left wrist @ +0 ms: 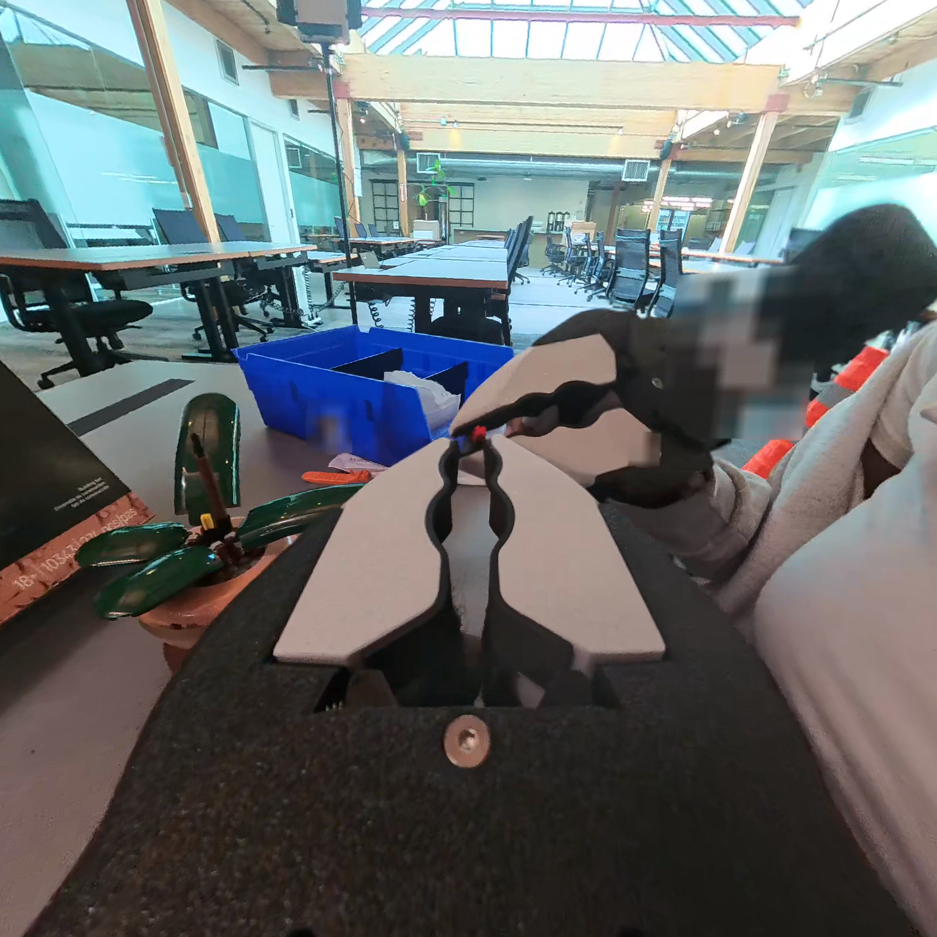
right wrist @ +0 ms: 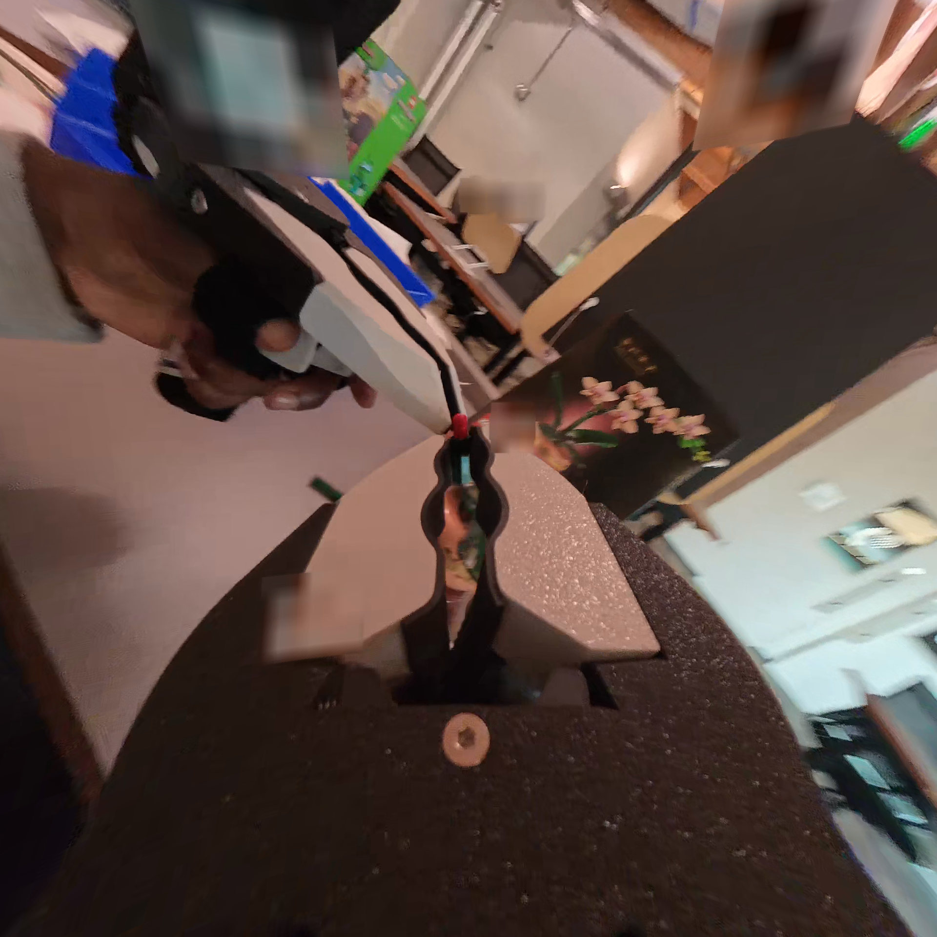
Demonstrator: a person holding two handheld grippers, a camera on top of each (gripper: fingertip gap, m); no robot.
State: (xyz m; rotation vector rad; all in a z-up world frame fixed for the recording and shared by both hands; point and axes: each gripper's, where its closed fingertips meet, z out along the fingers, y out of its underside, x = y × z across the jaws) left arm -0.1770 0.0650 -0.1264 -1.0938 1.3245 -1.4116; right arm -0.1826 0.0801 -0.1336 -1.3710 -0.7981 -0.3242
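My left gripper (left wrist: 469, 445) and right gripper (right wrist: 460, 443) meet tip to tip above the grey table (left wrist: 61, 735). A small red piece (left wrist: 477, 432) sits where the tips meet; it also shows in the right wrist view (right wrist: 460, 425). The right gripper is shut on a thin dark green stem piece (right wrist: 464, 464) that carries the red piece on its end. The left gripper (right wrist: 450, 423) comes in from the upper left, nearly shut, with its tips pinching the red piece. In the left wrist view the right gripper (left wrist: 459, 428) enters from the right.
A brick-built plant with dark green leaves (left wrist: 152, 573) stands in a terracotta pot (left wrist: 203, 608) on the left. Behind it are a blue divided bin (left wrist: 324, 400), an orange flat tool (left wrist: 334, 476) and a black box with an orchid picture (right wrist: 644, 410). A small green piece (right wrist: 324, 489) lies on the table. A person's grey sleeve (left wrist: 811, 532) is on the right.
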